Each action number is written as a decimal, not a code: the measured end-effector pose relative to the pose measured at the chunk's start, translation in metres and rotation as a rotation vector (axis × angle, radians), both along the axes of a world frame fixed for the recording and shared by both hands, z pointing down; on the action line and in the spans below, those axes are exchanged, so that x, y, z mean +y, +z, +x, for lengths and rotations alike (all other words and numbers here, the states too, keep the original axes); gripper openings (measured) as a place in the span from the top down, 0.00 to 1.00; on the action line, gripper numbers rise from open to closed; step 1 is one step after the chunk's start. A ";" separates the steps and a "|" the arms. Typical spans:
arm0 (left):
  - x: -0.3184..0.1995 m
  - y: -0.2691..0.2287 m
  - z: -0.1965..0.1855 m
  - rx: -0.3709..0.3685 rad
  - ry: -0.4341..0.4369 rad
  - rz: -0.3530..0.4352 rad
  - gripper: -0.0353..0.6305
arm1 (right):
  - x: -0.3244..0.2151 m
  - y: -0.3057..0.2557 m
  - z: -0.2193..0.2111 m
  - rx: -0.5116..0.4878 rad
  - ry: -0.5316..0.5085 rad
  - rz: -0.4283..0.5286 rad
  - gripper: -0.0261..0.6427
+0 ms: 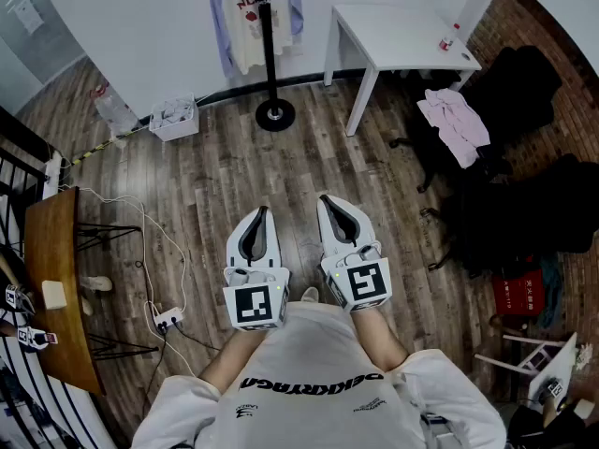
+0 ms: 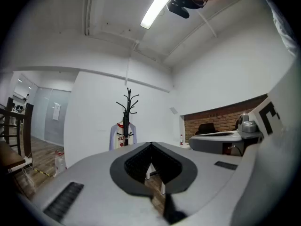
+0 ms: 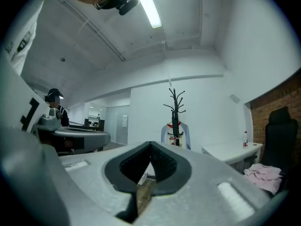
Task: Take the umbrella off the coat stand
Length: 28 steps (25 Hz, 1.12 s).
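Two tools sit side by side at the lower centre of the head view: the left hand-held gripper (image 1: 263,210) and the right hand-held gripper (image 1: 324,197). Both have their jaws fully together and hold nothing. At top centre we see the black coat stand (image 1: 270,64) with a white shirt (image 1: 245,26). The umbrella (image 2: 126,119) seems to be the slim black shape against the pole, but we cannot tell for sure.

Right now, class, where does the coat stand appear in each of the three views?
Head view: coat stand, top centre.
Left gripper view: coat stand, just left of centre.
Right gripper view: coat stand, just right of centre.
Shared landmark: the shirt hanging on it.
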<state>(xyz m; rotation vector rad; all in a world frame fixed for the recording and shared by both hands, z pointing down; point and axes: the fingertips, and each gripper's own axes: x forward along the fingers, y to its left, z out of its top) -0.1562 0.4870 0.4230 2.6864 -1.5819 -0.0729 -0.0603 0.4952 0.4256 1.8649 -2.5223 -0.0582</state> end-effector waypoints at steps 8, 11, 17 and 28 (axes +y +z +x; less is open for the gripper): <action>-0.002 0.011 0.030 -0.025 -0.010 -0.006 0.95 | -0.009 0.002 0.028 -0.040 -0.024 0.012 0.96; -0.003 0.019 0.033 -0.053 -0.010 -0.016 0.95 | -0.013 0.007 0.032 -0.059 -0.024 0.001 0.96; -0.030 0.033 0.037 -0.065 -0.027 -0.042 0.95 | -0.039 0.018 0.034 -0.068 -0.030 -0.013 0.96; -0.186 0.044 0.054 0.003 -0.022 -0.057 0.95 | -0.185 0.029 0.050 -0.024 -0.025 -0.016 0.96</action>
